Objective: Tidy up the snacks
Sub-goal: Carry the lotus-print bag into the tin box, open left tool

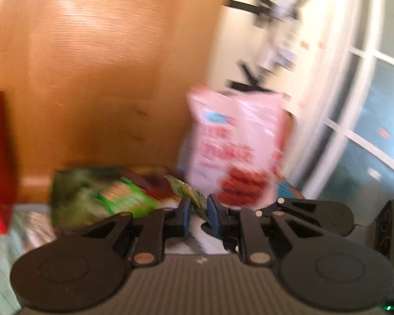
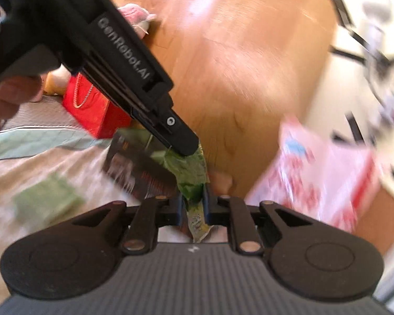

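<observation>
Pinching the green snack packet point(image 2: 194, 181) between both fingers, the right tool point(image 2: 193, 204) grips its lower end; the left tool point(image 2: 189, 149) clamps the packet's upper end, left of the pink bag point(image 2: 323, 173).

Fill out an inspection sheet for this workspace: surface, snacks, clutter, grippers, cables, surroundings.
Surface: pale bedding in front of a wooden panel.
Job's things: green snack packet held at both ends; pink snack bag upright by the panel; dark snack pack lying flat.
Clutter: red gift bag, plush toy.
Grippers: left gripper and right gripper both closed on the green packet.
Cables: nothing seen.
Surroundings: white-framed window; view blurred.
</observation>
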The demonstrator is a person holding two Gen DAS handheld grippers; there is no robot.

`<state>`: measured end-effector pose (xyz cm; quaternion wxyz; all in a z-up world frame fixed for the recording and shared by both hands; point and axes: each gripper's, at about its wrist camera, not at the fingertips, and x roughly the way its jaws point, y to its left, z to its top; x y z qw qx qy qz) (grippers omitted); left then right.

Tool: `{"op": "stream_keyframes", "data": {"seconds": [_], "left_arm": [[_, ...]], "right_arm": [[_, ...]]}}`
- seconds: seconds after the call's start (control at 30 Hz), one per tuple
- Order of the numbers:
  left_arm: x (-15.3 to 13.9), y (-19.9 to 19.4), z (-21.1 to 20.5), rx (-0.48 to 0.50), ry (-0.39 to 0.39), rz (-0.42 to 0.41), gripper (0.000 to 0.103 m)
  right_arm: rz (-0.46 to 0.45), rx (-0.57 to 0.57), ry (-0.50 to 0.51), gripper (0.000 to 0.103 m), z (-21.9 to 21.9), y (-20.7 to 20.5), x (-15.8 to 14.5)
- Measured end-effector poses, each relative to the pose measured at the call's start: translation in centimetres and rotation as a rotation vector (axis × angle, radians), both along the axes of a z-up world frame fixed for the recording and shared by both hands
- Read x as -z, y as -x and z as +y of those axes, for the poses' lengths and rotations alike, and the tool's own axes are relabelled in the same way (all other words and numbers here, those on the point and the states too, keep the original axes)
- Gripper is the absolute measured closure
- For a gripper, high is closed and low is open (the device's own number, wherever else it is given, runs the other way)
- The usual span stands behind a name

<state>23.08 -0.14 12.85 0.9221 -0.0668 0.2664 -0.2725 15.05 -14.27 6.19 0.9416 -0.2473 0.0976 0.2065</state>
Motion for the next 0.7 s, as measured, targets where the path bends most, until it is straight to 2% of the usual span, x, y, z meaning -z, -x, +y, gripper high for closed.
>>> {"op": "stream_keyframes", "data": {"seconds": [0.13,0.2,0.27,0.3,0.4,0.6,0.7], "left_arm": [[1.0,-4.3,2.6,-0.099,-0.016,0.030,0.088],[2.1,-6.2,3.8,-0.149,-0.020,0.065,0.088],[3.3,-7.4,4.8,-0.208,-0.030,0.106,0.087],[3.9,-7.9,5.3,-0.236,-0.036,0.122,0.087],[5.3,-7.7,6.4,-0.262,-0.035,0.134,0.083],[4.9,-5.2,7.4,-0.264,0.002,0.116,0.082],[4.2,-2.4,8.2,-0.270,0.034,0.084,0.074]], "right_arm": [[0.034,-0.038,0.043,0.085,3.2,-5.5,0.1],[0.087,-0.059,0.055,0.085,4.6,-7.8,0.5],[0.188,-0.089,0.050,0.085,5.6,-9.6,0.9],[0.207,-0.100,0.028,0.080,5.7,-9.9,0.9],[0.215,-0.126,-0.066,0.060,5.0,-9.2,0.1],[0.311,-0.127,-0.257,0.059,1.4,-5.9,-0.7],[0.369,-0.108,-0.346,0.059,-0.6,-3.2,-0.1]]}}
